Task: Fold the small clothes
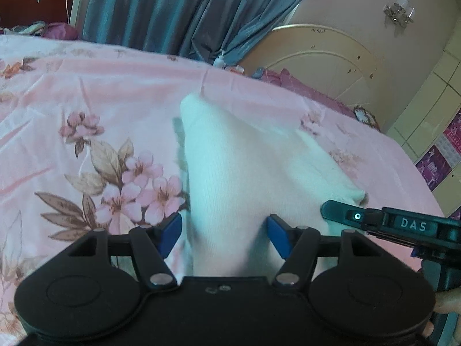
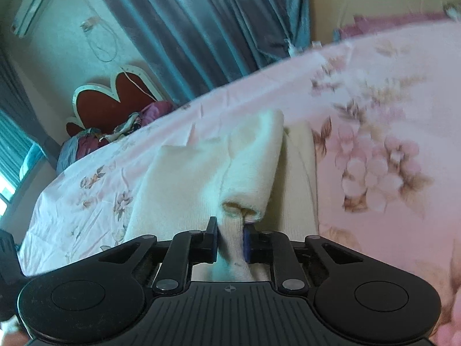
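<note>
White knit garment (image 2: 201, 173) pinched by right gripper (image 2: 230, 240) marked "DAS"; left gripper (image 1: 224, 230) fingers apart.

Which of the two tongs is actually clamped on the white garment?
The right tongs: its pads pinch a bunched fold of the white garment. The left tongs stand wide, cloth passing loosely between them.

a white knitted garment (image 1: 230, 167) lies on the bed, bunched and partly lifted. one thick fold runs between the spread fingers of the left claw (image 1: 224, 235) and rises ahead of it to a rounded peak. its rolled, tube-like edge (image 2: 245, 173) sits just ahead of the right claw (image 2: 230, 242), whose fingers pinch a thin strip of it.
</note>
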`<state>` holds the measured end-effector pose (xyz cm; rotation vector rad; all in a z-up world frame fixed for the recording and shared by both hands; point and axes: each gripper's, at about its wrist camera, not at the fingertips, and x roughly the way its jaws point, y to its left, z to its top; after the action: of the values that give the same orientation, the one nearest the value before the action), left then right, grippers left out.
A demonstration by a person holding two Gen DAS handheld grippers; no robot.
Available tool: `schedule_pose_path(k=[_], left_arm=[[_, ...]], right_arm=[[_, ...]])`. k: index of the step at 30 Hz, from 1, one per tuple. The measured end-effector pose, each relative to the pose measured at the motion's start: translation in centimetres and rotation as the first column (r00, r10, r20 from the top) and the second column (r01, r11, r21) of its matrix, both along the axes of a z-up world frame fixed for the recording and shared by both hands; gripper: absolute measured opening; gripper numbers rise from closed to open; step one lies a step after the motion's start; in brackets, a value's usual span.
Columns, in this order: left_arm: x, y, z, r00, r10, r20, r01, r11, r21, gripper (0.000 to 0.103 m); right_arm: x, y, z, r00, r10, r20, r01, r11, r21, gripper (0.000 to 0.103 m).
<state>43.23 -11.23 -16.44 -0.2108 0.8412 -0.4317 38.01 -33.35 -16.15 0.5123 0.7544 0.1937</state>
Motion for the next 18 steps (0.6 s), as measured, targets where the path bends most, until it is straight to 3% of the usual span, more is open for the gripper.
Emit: schedule_pose_path(k=[5, 10, 12, 15, 18], left_arm=[[0.3, -1.1, 1.1, 0.999, -0.026, 0.026, 0.026, 0.999, -0.018, 0.064], [0.6, -3.2, -1.1, 0.997, -0.073, -0.025, 0.074, 0.996, 0.054, 0.066], [0.5, -3.2, -1.5, 0.997, -0.076, -0.018, 0.077, 0.995, 0.057, 0.067], [0.5, -3.2, -1.3, 0.995, -0.095, -0.010, 0.096, 0.992, 0.082, 0.068], [0.8, -2.7, -1.3, 0.994, -0.107, -0.027, 0.109, 0.991, 0.078, 0.068]], right_arm=[[-0.7, -1.1, 1.5, 0.999, 0.010, 0.046, -0.007, 0.998, -0.064, 0.015], [-0.7, -2.6, -2.3, 0.996, -0.027, -0.084, 0.030, 0.999, 0.041, 0.015], [-0.8, -3.0, -2.0, 0.996, -0.036, -0.080, 0.042, 0.996, 0.079, 0.016], [-1.9, -3.3, -1.0, 0.997, 0.008, -0.080, -0.001, 0.997, 0.077, 0.026], [-3.9, -3.8, -1.1, 0.994, 0.025, -0.104, -0.016, 0.995, 0.094, 0.026]])
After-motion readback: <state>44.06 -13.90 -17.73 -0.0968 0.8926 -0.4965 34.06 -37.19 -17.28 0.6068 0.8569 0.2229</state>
